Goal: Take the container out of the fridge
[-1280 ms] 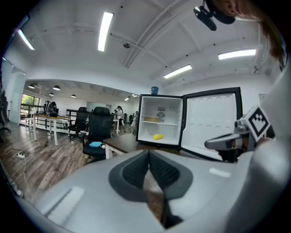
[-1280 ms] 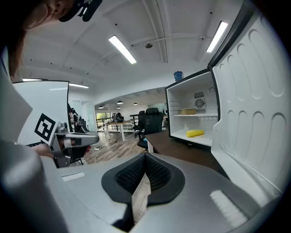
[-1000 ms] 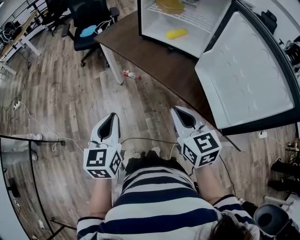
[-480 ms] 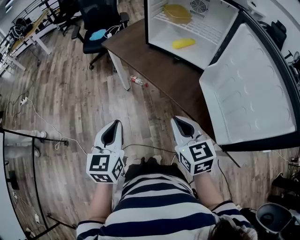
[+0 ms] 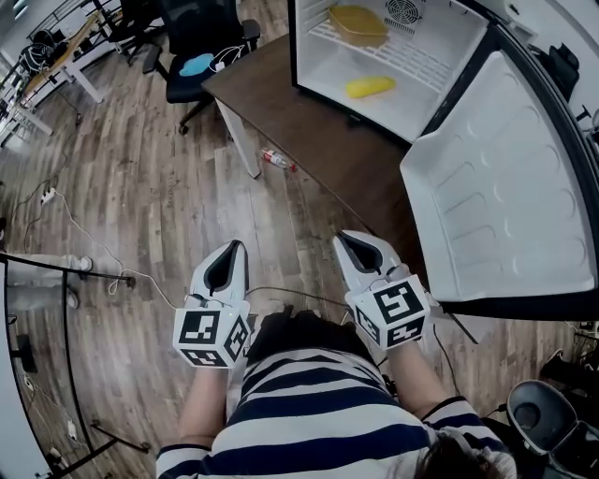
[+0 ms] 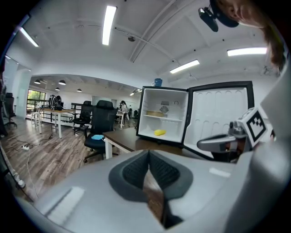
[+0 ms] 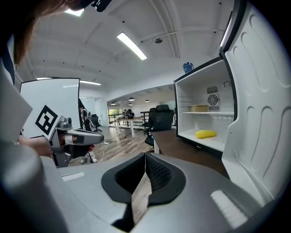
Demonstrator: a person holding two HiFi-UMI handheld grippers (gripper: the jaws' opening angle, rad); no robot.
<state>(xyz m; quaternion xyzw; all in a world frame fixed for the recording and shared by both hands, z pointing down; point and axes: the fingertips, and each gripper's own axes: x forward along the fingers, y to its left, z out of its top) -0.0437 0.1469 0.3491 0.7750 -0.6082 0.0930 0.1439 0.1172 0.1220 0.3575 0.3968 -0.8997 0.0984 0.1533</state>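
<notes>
Fridge shelf (image 5: 426,58), container (image 5: 357,22) well beyond jaws

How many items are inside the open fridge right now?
2: a yellowish container on the wire shelf, and a yellow object on the fridge floor below. Both gripper views show nothing more inside.

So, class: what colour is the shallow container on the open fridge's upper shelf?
Yellow. The shallow plastic container shows best in the head view.
</notes>
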